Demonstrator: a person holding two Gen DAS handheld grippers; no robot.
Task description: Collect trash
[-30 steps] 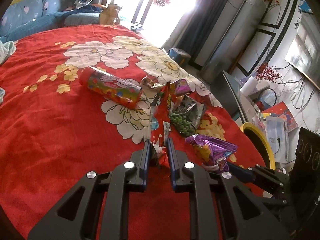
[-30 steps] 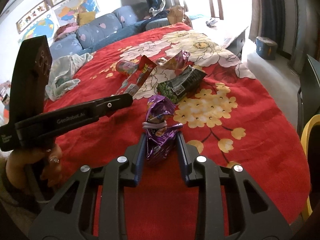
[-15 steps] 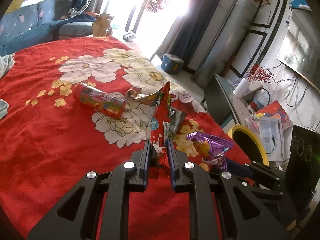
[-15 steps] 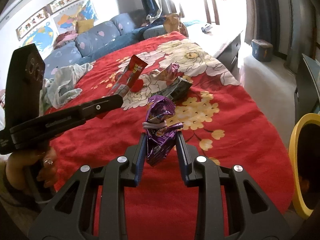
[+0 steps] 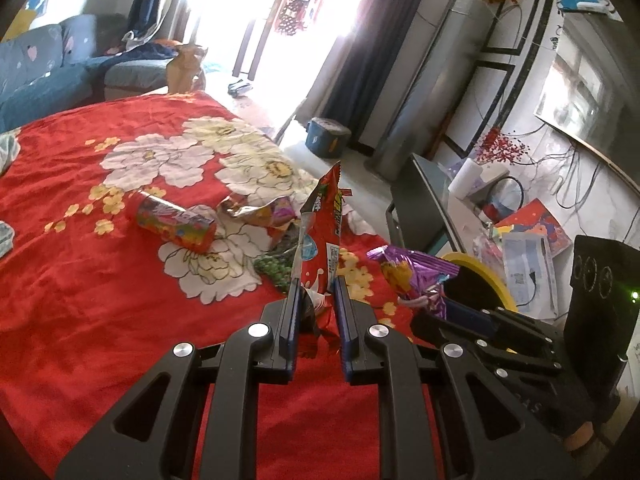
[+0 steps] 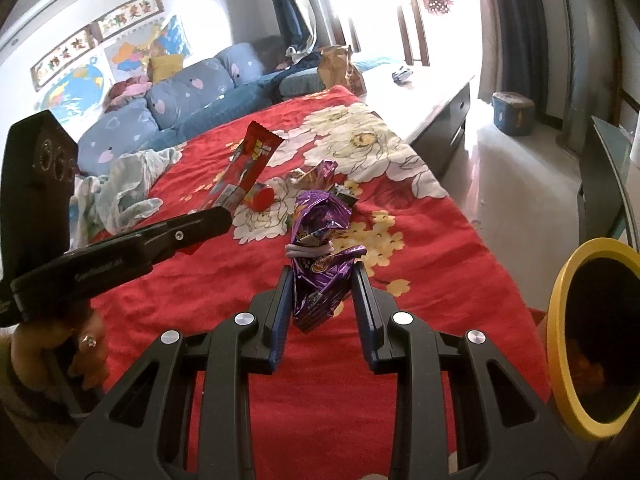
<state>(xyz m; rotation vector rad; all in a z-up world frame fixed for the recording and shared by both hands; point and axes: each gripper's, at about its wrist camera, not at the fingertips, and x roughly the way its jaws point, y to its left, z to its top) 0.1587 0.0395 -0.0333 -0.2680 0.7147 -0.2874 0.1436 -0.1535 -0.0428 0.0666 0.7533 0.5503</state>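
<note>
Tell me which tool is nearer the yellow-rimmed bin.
Right. The right tool, gripping a purple wrapper, is beside the yellow-rimmed bin. The left tool, gripping a red wrapper, sits farther over the bed, beyond the right one.

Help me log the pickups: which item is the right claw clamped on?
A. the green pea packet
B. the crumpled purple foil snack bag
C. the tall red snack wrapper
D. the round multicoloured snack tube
B: the right claw pinches the crumpled purple foil snack bag, lifted off the red flowered bedspread.
</note>
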